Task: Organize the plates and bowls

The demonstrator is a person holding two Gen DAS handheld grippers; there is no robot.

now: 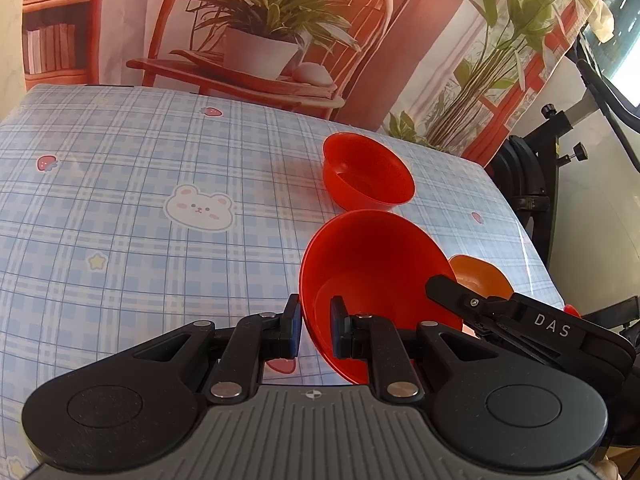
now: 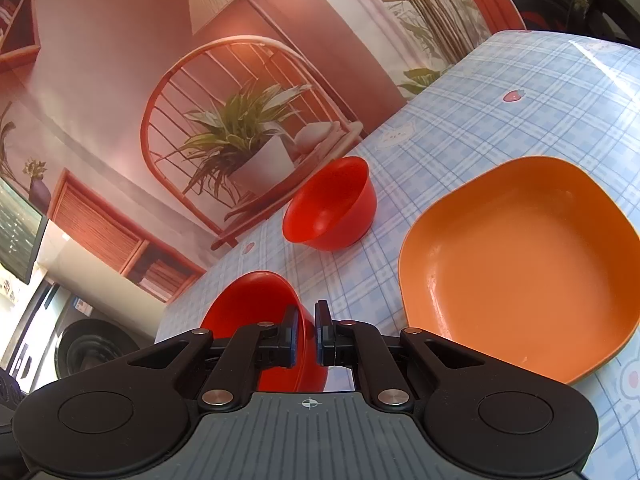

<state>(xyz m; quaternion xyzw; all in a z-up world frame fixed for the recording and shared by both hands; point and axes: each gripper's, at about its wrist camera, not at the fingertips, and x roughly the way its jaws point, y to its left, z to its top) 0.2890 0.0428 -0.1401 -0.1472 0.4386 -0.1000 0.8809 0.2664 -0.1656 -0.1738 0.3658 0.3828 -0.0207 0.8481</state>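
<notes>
Both grippers pinch the rim of the same near red bowl (image 1: 376, 280), which is tilted above the table. My left gripper (image 1: 316, 330) is shut on its near rim. My right gripper (image 2: 306, 334) is shut on the bowl's other rim (image 2: 256, 304) and shows in the left wrist view as a black arm (image 1: 520, 320). A second red bowl (image 1: 366, 172) sits upright farther back; it also shows in the right wrist view (image 2: 332, 204). An orange plate (image 2: 520, 264) lies on the table right of my right gripper; part of it shows behind the held bowl (image 1: 480, 276).
The table wears a blue plaid cloth (image 1: 140, 200) with bear and strawberry prints. A printed backdrop (image 1: 260, 20) hangs behind its far edge. Black exercise equipment (image 1: 532, 172) stands past the table's right edge.
</notes>
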